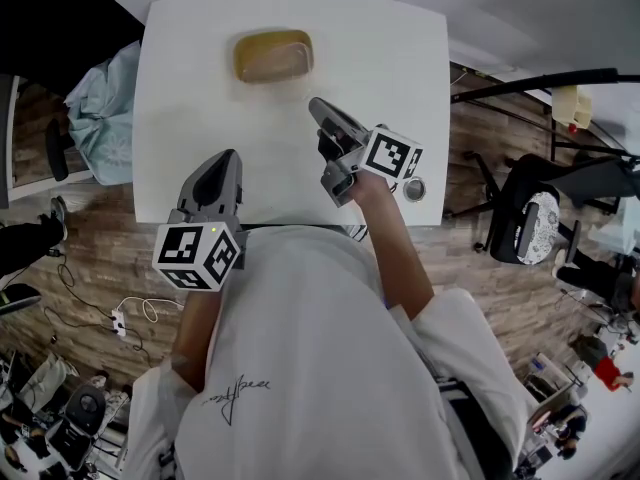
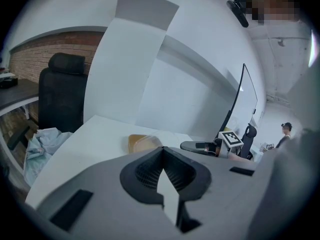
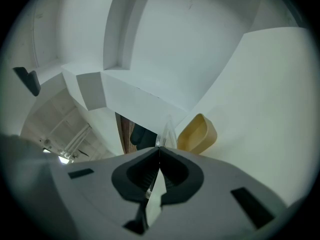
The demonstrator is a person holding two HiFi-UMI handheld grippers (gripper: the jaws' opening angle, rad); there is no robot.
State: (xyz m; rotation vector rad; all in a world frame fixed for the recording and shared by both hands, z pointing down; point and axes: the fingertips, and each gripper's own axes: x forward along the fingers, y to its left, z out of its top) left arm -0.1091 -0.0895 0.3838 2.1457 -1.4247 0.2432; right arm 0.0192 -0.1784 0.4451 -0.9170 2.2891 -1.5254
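Dish of tan plastic, shallow and oblong [image 1: 272, 56], sits at the far side of the white tabletop [image 1: 180, 98], its long axis running left to right. The right hand-held gripper [image 1: 318, 106] is the nearer one: the dish lies just ahead of its tips and a little to their left. Its jaws are pressed together, and a clear thin sliver [image 3: 167, 131] shows right at the tips; whether it is nipped there cannot be told. The left hand-held gripper [image 1: 225, 158] hangs well back by the near edge, jaws also closed on nothing.
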